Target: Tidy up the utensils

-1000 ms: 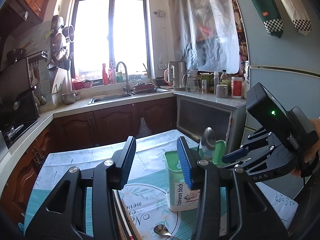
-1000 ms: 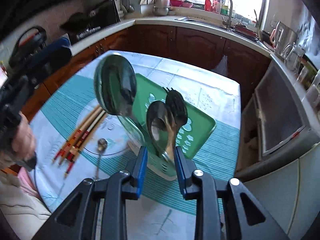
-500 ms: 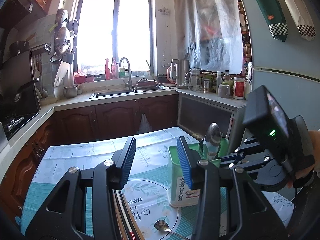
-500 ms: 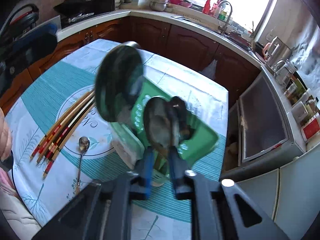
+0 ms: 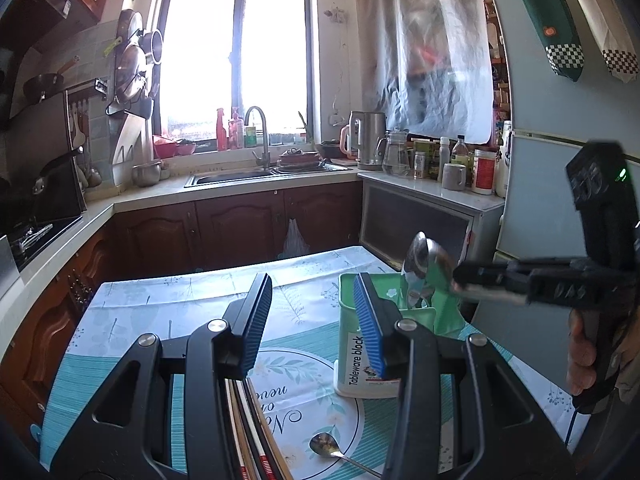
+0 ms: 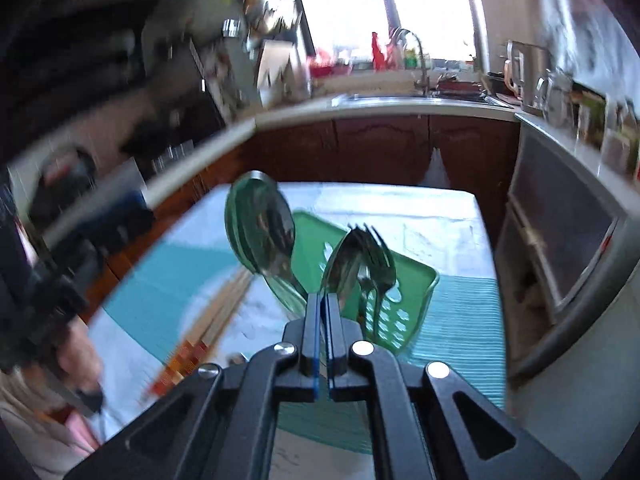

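A green and white utensil holder (image 5: 370,344) stands on the table with a large spoon (image 5: 416,268) upright in it. In the right wrist view the holder (image 6: 400,300) holds the large spoon (image 6: 260,232), a smaller spoon (image 6: 344,260) and a fork (image 6: 380,252). My right gripper (image 6: 323,304) has its jaws closed with nothing visibly between them, just in front of the holder; it also shows in the left wrist view (image 5: 460,280). My left gripper (image 5: 312,320) is open and empty above the table. A small spoon (image 5: 332,446) and chopsticks (image 5: 248,432) lie on the cloth.
The table has a teal and white cloth (image 5: 160,320). A grey fridge (image 5: 560,200) stands to the right, a low cabinet (image 5: 416,216) behind the table. Kitchen counter with sink (image 5: 240,178) runs along the back. The right wrist view is blurred by motion.
My right gripper's jaws have closed and it has tilted up from looking down on the holder to looking across it. The left gripper has hardly moved and stays open.
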{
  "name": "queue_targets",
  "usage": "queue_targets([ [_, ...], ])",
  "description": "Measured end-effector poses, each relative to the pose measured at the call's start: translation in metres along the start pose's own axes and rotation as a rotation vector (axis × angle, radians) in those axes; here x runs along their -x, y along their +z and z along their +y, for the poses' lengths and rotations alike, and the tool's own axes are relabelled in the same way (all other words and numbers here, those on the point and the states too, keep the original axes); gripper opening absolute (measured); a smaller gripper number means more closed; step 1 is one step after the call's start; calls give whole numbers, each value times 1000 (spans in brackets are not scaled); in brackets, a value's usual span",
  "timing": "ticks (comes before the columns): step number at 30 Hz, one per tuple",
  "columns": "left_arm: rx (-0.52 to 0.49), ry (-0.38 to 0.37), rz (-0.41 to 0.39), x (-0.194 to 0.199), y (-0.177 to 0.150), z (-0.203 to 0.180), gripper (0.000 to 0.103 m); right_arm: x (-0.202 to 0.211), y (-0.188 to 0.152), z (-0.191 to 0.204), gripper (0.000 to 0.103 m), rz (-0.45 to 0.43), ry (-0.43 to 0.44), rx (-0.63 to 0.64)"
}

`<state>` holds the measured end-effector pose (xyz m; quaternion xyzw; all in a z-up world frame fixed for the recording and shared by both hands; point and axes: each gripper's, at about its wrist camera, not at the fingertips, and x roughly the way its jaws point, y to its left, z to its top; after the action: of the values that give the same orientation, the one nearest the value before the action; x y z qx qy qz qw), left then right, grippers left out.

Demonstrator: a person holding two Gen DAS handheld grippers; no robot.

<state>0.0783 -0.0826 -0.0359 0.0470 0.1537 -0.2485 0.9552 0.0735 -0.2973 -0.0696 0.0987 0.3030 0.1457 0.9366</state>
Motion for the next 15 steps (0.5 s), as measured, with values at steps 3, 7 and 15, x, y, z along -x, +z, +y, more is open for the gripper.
queue_targets([
  [3,-6,-6,4,-3,1,-4,39,13,1,1,1,-99,42,-14],
  [7,-8,-17,10,-6,1,-9,39,21,7,1,1,-182,78,-25],
  [15,-27,-19,34,-16,1,-18,39,7,18,-9,0,-264,180,-58],
])
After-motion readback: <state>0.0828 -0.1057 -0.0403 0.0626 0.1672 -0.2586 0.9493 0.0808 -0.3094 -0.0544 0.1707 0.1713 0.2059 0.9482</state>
